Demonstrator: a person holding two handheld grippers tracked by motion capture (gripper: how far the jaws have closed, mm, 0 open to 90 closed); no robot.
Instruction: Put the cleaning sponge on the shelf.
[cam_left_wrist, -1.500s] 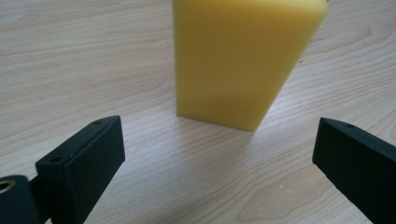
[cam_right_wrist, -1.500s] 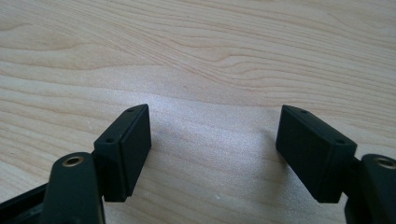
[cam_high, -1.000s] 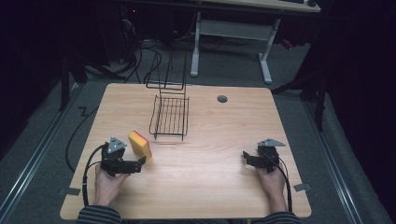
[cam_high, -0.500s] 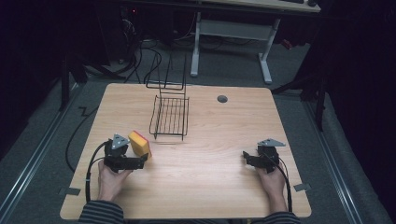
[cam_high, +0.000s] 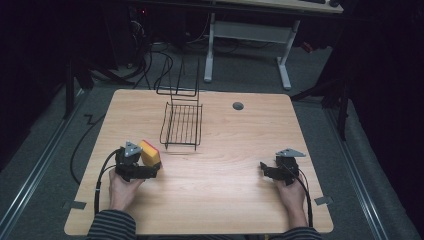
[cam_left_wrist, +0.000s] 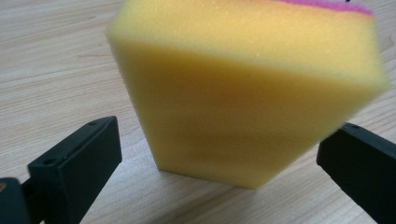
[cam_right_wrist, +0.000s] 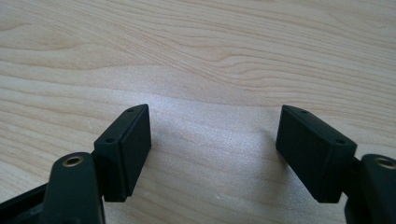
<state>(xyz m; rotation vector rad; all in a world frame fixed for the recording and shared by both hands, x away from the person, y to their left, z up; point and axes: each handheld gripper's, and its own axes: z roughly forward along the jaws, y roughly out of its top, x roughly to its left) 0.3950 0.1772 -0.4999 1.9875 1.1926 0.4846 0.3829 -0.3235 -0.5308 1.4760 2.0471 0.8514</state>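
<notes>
A yellow sponge (cam_high: 149, 153) with a pink top stands on edge at the near left of the wooden worktop (cam_high: 230, 200), directly ahead of the left hand-held gripper (cam_left_wrist: 224, 154). Its jaws are spread, one either side of the sponge, neither touching it. The right hand-held gripper (cam_high: 264, 170) rests well apart at the right, jaws spread over bare wood. A wire rack (cam_high: 182, 125) stands beyond the sponge.

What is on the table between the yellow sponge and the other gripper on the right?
Nothing. In the high view, bare wood of the table runs from the sponge by the left gripper across to the right gripper.
</notes>
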